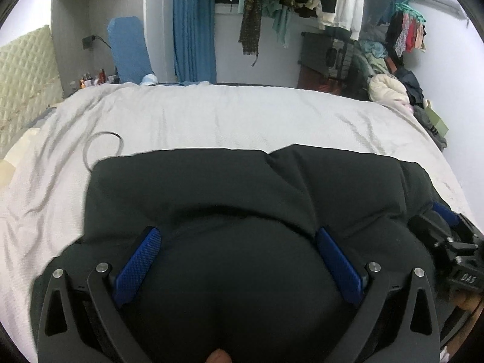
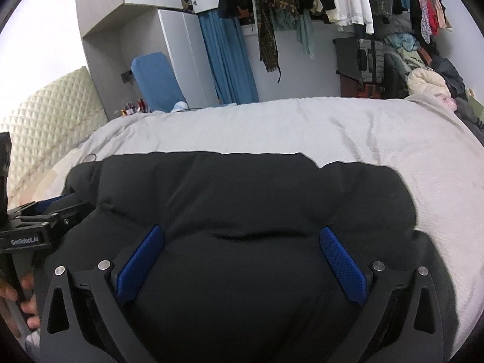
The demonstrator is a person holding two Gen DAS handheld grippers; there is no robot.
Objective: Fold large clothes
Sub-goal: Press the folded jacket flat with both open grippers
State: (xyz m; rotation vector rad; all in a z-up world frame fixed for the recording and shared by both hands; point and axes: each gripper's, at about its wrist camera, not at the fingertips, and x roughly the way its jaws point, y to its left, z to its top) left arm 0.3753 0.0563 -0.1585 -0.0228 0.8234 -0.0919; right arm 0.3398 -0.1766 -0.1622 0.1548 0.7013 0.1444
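A large black padded garment point(image 1: 242, 193) lies folded on the bed's pale sheet point(image 1: 211, 115); it also fills the right wrist view point(image 2: 242, 193). My left gripper point(image 1: 239, 236) is open, its blue pads spread wide just over the garment's near part. My right gripper point(image 2: 242, 236) is open too, over the same garment, further right. The right gripper shows at the right edge of the left wrist view point(image 1: 453, 242); the left gripper shows at the left edge of the right wrist view point(image 2: 39, 220).
A grey cable loop point(image 1: 103, 139) lies on the sheet left of the garment. A quilted headboard point(image 1: 24, 78) stands at the left. Hanging clothes point(image 1: 287, 0) and a clothes pile point(image 1: 390, 87) are beyond the bed.
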